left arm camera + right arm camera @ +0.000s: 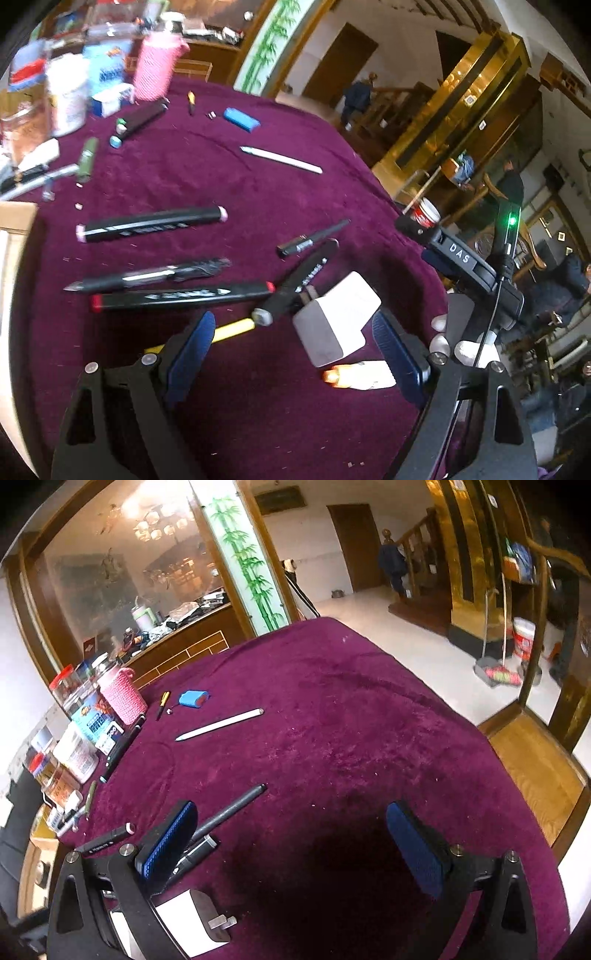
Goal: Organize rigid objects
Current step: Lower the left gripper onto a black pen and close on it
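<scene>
Nearest, the left gripper [293,347] stands with its jaws spread wide above the maroon-clothed counter [207,177]; a white plug adapter [338,317] lies between the blue pads without visibly touching either, and whether it rests flat on the cloth is hard to judge. Just below it lies a white tube with an orange tip [356,374], partly hidden by the right-hand pad. A yellow pen [232,328] is cut off behind the left-hand pad. Beyond, several black markers lie near one another, among them a red-capped marker [181,297] and a pink-capped marker [151,225]. The right gripper [295,843] likewise has its jaws wide apart, with only cloth between them; a black pen [229,812] passes behind its left pad. Farther off lies a white stylus [219,724], then a blue case [194,698]. At the far edge stand a pink knitted holder [123,696] and blurred jars, their labels illegible.
</scene>
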`<action>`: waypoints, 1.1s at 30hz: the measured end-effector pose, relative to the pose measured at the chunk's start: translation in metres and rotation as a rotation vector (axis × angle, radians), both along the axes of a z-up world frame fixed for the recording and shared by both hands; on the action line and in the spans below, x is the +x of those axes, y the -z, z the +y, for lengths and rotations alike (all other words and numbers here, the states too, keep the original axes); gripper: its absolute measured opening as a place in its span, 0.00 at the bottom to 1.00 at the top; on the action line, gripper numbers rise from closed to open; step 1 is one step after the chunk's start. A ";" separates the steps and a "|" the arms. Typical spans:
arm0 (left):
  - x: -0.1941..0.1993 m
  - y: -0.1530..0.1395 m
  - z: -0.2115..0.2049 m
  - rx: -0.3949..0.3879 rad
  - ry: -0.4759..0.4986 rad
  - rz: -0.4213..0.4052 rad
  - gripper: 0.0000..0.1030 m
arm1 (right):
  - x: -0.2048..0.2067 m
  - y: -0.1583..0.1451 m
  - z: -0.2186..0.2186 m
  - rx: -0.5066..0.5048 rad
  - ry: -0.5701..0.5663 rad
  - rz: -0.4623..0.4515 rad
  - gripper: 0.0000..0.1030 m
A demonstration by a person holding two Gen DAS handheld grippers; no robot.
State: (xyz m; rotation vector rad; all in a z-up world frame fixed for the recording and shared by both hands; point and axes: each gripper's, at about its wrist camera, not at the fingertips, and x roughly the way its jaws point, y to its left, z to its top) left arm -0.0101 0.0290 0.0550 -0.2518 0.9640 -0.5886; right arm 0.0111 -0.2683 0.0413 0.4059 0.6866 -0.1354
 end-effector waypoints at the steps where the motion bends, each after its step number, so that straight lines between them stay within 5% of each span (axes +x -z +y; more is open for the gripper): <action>1: 0.003 0.002 -0.003 -0.004 0.001 0.017 0.84 | 0.000 0.001 -0.003 0.016 0.008 0.003 0.99; 15: 0.045 0.003 -0.006 0.124 -0.070 0.021 0.84 | -0.003 0.004 -0.016 0.095 0.040 0.012 0.99; 20: 0.058 0.020 -0.024 0.145 -0.024 0.074 0.84 | -0.004 0.006 -0.018 0.098 0.059 0.015 0.99; 26: 0.085 0.015 -0.078 0.297 0.135 -0.040 0.83 | -0.003 0.009 -0.018 0.109 0.055 0.032 0.99; 27: 0.089 0.017 -0.087 0.335 0.172 -0.058 0.82 | -0.003 0.009 -0.018 0.109 0.056 0.031 0.99; 31: 0.094 0.032 -0.108 0.453 0.282 -0.083 0.45 | -0.002 0.011 -0.019 0.111 0.064 0.036 1.00; 33: 0.094 0.036 -0.111 0.479 0.323 -0.109 0.43 | -0.001 0.012 -0.018 0.120 0.059 0.039 1.00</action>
